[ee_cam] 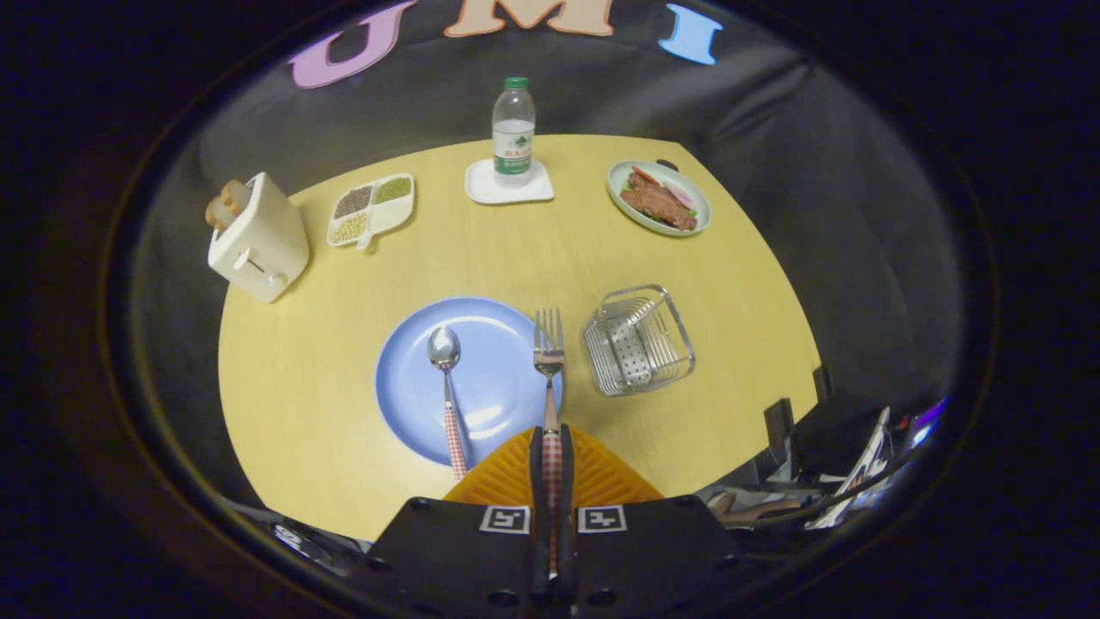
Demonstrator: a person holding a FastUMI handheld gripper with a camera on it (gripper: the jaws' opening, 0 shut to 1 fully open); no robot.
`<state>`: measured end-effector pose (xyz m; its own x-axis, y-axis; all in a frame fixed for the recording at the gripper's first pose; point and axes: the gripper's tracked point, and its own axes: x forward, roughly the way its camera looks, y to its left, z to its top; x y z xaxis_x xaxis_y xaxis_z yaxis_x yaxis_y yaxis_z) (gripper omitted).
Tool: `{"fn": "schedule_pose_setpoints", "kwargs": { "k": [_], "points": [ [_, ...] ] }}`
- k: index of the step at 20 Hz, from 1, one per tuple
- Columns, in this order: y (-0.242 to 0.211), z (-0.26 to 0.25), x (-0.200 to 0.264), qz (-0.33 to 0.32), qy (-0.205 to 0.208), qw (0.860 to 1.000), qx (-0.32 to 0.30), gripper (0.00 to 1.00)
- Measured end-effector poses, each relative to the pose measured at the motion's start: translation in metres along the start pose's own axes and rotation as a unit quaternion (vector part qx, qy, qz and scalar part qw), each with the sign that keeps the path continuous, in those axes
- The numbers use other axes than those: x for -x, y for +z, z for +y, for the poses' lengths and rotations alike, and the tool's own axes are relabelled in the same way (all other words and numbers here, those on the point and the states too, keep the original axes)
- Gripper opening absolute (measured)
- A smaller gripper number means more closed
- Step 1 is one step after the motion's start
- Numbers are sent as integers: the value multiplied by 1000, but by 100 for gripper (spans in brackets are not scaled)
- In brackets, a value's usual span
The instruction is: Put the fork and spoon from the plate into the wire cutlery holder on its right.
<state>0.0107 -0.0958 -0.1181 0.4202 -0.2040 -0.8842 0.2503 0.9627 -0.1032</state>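
The gripper has its two fingers squeezed almost together on the checked handle of the fork. The fork points straight ahead from the fingers, with its prongs over the right side of the blue plate. It looks a little lifted, but that is hard to tell from here.

The fork is thin, stiff metal and likely light. The metal part would be slippery, so the handle end is the good place to hold.

The spoon lies on the plate to the left of the fork, bowl up, its handle poking over the near rim.

Just right of the plate sits the wire cutlery holder, tipped a bit.

Farther off stand a toaster, a snack tray, a water bottle and a dish of food.
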Motion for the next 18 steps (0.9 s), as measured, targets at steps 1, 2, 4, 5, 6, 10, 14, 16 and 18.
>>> {"fn": "schedule_pose_setpoints", "kwargs": {
  "k": [1, 2, 4, 5, 6, 10, 14, 16, 18],
  "points": [
    [4, -8, 5, 11, -5, 1000, -11, 6],
    [6, -19, 10, 22, -14, 1000, -15, 6],
    [10, -40, 15, 48, -37, 998, -19, 6],
    [14, -47, 15, 60, -41, 997, -27, 6],
    [17, -51, 12, 71, -39, 996, -38, 6],
    [18, -65, -12, 119, -26, 990, -65, 6],
    [13, -71, -39, 172, -7, 983, -61, 6],
    [14, -67, -53, 190, 9, 980, -61, 6],
    [16, -69, -62, 202, 13, 978, -55, 7]
  ]
}}
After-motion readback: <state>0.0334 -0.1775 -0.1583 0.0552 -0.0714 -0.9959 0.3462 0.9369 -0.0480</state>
